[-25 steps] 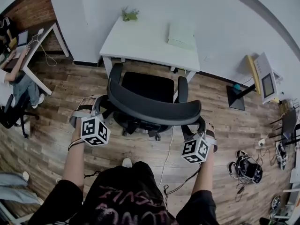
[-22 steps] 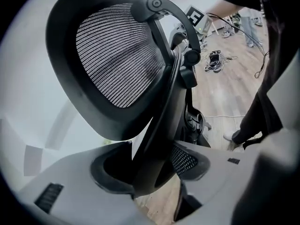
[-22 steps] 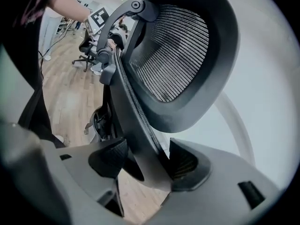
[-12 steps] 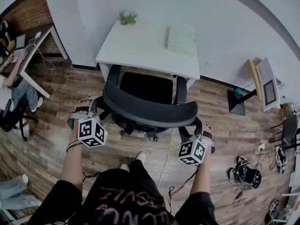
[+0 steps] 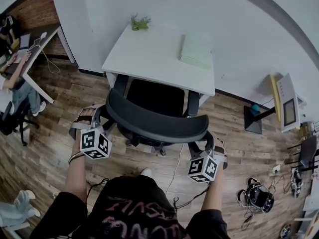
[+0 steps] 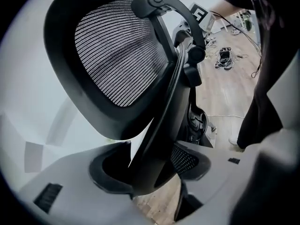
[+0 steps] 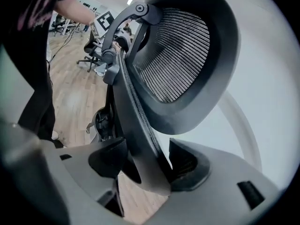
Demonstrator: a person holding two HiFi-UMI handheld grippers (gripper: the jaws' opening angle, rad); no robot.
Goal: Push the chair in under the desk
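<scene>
At centre left, your left gripper (image 5: 101, 114) is clamping the chair's (image 5: 155, 119) backrest rim. The chair is sitting mid-frame, its seat just reaching the desk (image 5: 149, 54) above. The armrest (image 5: 192, 102) is nearing the desk edge and could be snagging there if you are pushing skewed. Lower right, your right gripper (image 5: 210, 139) is clamping the same rim.

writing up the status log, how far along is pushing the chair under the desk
Done: the left gripper and right gripper are each clamped on the backrest frame of the chair. In hand: the chair faces the desk, seat front at the desktop's edge. Left: most of the seat and the whole backrest are outside the desk, so it needs more pushing.
</scene>
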